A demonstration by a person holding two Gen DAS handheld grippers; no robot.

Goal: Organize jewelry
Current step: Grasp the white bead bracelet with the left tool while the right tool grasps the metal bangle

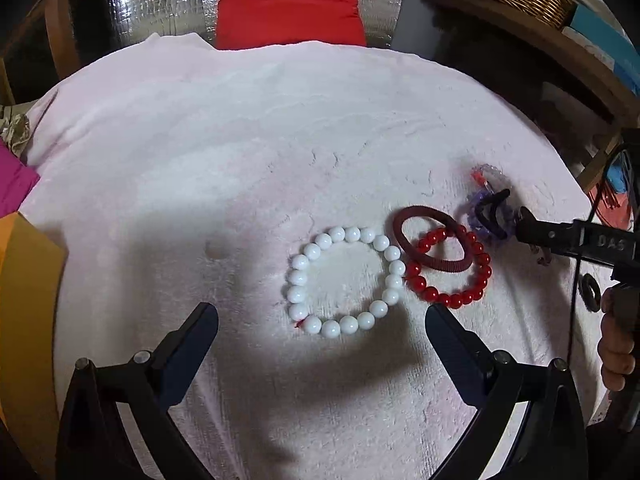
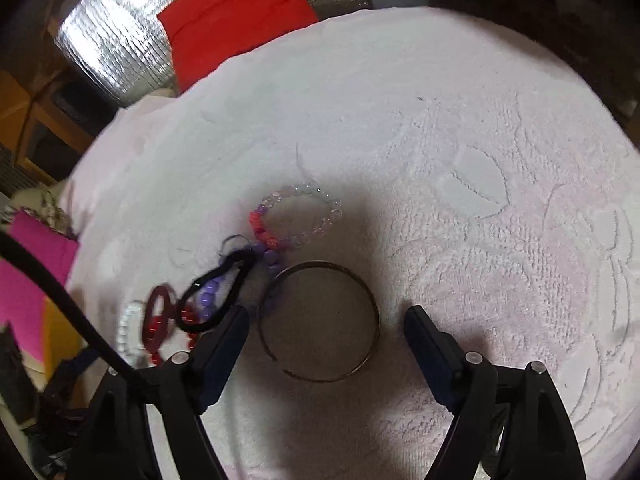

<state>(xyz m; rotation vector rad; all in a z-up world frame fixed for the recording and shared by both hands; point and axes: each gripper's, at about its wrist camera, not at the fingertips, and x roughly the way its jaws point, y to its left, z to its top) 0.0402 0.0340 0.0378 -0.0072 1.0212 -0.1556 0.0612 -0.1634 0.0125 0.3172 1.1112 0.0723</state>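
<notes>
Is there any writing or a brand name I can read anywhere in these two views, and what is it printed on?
"DAS": pale raised letters on the black body of the right gripper, seen at the right edge of the left wrist view; the word may run on out of sight.
Boxes on the shelf at upper right: any print is too blurred to read.
Nothing readable on the bracelets or the towel.

A pale pink towel (image 1: 240,140) covers the tabletop. On it lie a white bead bracelet (image 1: 345,280), a red bead bracelet (image 1: 452,268) touching it with a dark red hair tie (image 1: 430,238) across it, a purple bead bracelet (image 2: 296,220), a black hair tie (image 2: 216,292) and a thin metal bangle (image 2: 320,320).
</notes>
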